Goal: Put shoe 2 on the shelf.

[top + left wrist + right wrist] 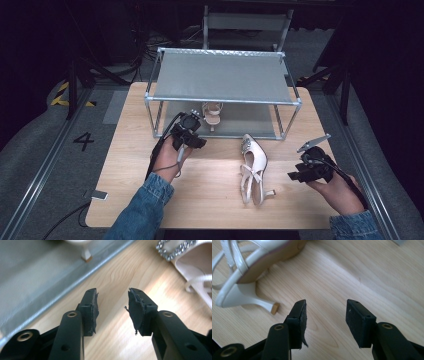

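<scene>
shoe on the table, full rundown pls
The shoe is a pale cream, glossy slingback heel with a pointed toe, a sparkly buckle, thin straps and a slim heel with a tan tip. It lies tipped on its side on the wooden table, toe toward the rack. Neither gripper touches it.

Bare wood of the pale wooden table (210, 195) lies open between the left hand-held gripper (192, 141) and the right hand-held gripper (295, 176), except where the cream slingback high-heeled shoe (253, 167) lies on its side. Behind, the grey metal-framed two-tier shoe rack (222, 75) blocks the far edge; its lower shelf holds a second cream heeled sandal (212, 114), with room beside it.
</scene>
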